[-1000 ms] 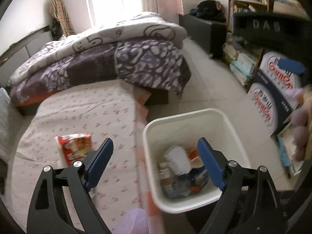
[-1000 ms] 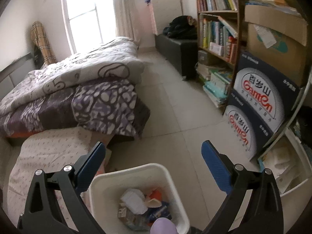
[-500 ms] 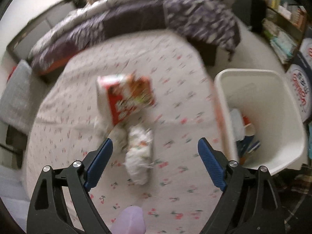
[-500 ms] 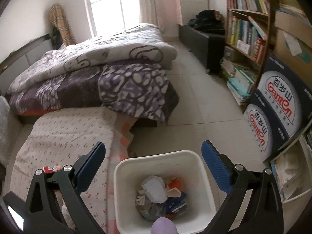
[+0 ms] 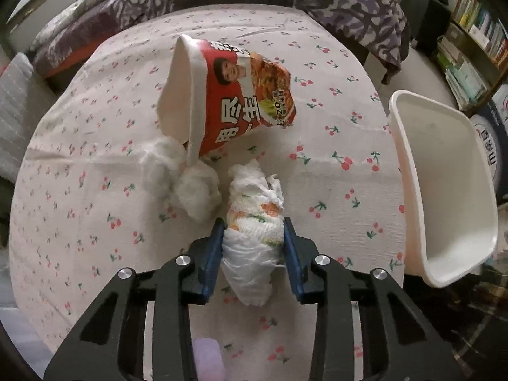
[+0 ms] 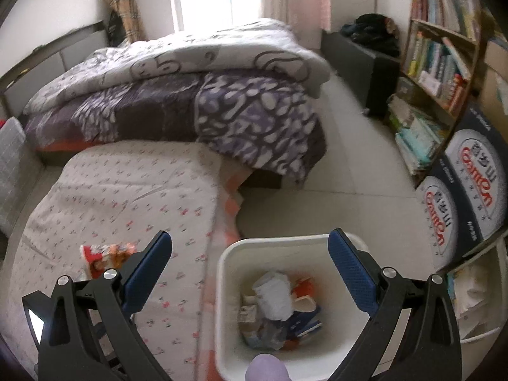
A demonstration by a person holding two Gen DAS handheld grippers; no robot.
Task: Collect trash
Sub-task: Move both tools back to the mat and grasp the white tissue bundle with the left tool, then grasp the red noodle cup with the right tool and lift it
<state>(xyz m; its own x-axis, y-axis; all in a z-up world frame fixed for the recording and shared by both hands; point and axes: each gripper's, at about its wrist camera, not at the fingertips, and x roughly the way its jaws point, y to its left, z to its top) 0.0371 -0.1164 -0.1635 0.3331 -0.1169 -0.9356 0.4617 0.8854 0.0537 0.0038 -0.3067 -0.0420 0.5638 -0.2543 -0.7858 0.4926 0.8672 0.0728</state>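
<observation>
My left gripper is shut on a crumpled printed tissue wad that lies on the cherry-print cloth. A red and white noodle cup lies on its side just beyond, with white cotton balls at its mouth. The white trash bin stands to the right of the cloth. My right gripper is open and empty above the bin, which holds several pieces of trash. The noodle cup also shows in the right wrist view.
A bed with a purple patterned quilt lies behind the cloth-covered surface. A bookshelf and dark blue boxes line the right side. Light tiled floor lies between bed and shelf.
My left gripper swung from above the bin to the cloth, came down and closed on the tissue wad. My right gripper shifted slightly and stays open over the bin.
</observation>
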